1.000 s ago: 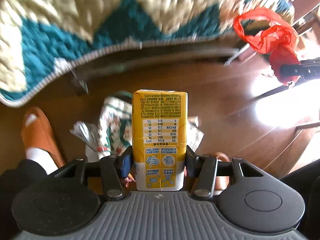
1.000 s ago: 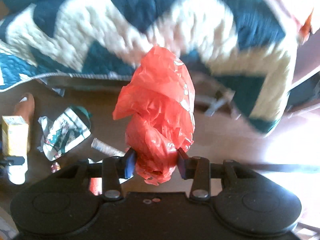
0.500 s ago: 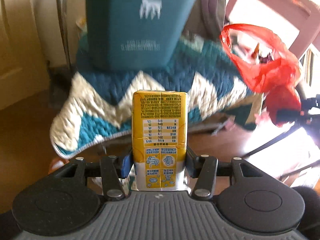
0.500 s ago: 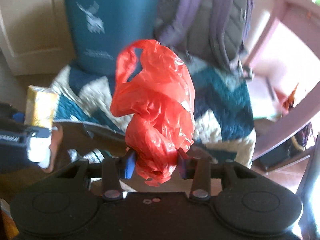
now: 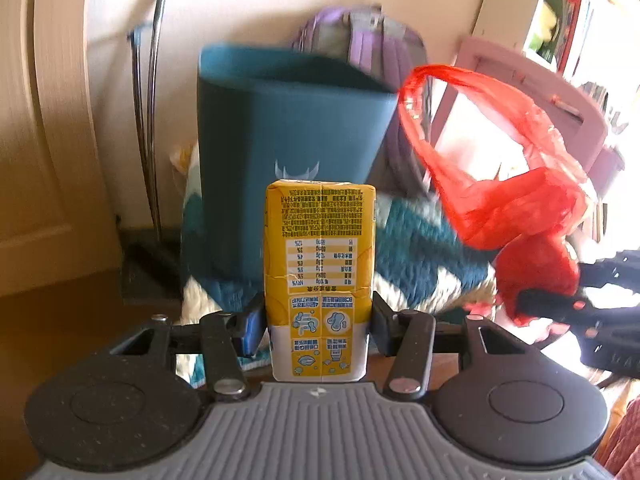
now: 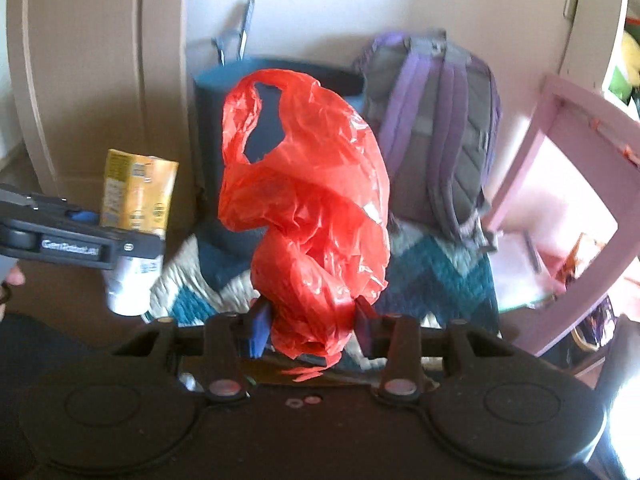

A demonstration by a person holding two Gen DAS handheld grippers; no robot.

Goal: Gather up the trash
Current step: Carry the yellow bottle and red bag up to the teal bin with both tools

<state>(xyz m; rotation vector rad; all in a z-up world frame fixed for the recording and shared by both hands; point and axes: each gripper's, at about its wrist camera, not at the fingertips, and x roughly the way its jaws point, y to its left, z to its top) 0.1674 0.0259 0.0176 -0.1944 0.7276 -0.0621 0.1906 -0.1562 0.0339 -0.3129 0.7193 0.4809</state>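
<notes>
L fingers [image 5: 319, 330] pinch boxy yellow carton [image 5: 320, 264]; R fingers [image 6: 314, 326] pinch crinkly red plastic bag [image 6: 308, 208].

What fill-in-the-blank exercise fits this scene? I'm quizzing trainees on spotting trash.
1. The left gripper is shut on a ____ carton.
2. The right gripper is shut on a red plastic ____.
3. The teal bin stands on a zigzag ____.

Missing words: yellow; bag; quilt

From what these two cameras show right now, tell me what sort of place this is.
Most likely a bedroom or child's room at home. A purple backpack and a teal bin rest on a zigzag quilt, with a pink chair and cluttered shelves alongside.
</notes>
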